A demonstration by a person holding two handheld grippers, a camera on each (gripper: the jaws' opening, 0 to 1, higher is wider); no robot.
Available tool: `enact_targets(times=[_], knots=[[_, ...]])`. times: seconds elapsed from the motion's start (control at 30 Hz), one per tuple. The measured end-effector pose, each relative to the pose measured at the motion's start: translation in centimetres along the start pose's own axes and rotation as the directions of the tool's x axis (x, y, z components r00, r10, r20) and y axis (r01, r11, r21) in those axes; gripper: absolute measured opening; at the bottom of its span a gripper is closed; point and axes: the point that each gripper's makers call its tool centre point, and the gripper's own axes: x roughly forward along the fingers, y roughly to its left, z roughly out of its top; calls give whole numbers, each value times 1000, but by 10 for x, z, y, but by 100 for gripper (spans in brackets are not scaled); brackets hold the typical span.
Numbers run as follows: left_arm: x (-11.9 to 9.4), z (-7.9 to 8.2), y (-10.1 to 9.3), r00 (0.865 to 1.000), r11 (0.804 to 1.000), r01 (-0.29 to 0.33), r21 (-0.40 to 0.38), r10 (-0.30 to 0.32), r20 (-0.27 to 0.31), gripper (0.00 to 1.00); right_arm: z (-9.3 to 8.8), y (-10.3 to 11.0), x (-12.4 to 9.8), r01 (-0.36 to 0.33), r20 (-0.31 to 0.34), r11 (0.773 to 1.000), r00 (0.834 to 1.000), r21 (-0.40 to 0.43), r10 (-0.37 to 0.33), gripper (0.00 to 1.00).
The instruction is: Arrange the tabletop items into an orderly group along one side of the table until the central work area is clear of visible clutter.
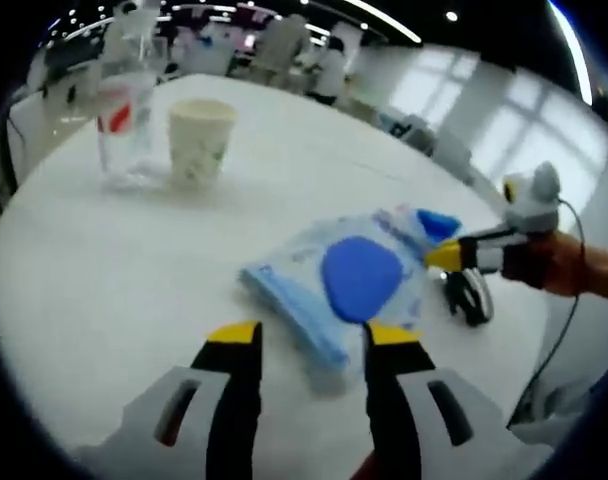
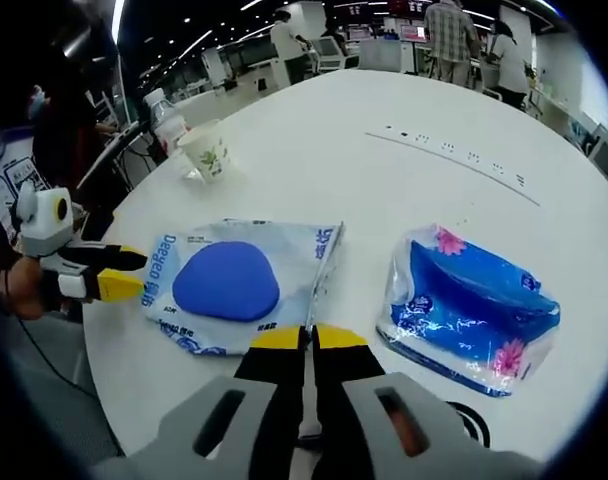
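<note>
Bright overhead light; blurred, warped edges

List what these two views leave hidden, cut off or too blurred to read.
- Left gripper view: the wet wipes pack has unreadable print, blurred by motion.
- Left gripper view: the black object past the pack is partly hidden behind it and the right gripper; its identity is unclear.
- Right gripper view: the wipes pack edge disappears between the shut jaws.
- Right gripper view: the paper cup pattern and bottle label are too small.

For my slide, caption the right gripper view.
Right tongs pinching the wet wipes pack edge, tissue pack beside it on the white table.
</note>
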Motion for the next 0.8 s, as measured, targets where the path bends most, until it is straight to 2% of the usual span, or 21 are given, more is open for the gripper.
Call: enact_targets(times=[0.1, 0.33, 0.53, 0.8], knots=[[4, -4, -6, 1000, 1000, 19, -18, -20, -16, 24, -1, 1, -2, 1, 3, 1000, 1000, 7, -1, 2], [4, -12, -1, 999, 999, -8, -31, 7, -48, 10, -5, -1, -5, 11, 4, 1000, 1000, 22, -12, 1], [5, -15, 2, 998, 998, -29, -64, 25, -59, 7, -8, 1, -6, 11, 11, 999, 1000, 35, -11, 1], [7, -7, 4, 999, 998, -29, -63, 26, -48, 1, -8, 5, -9, 4, 24, 999, 1000, 38, -5, 1]])
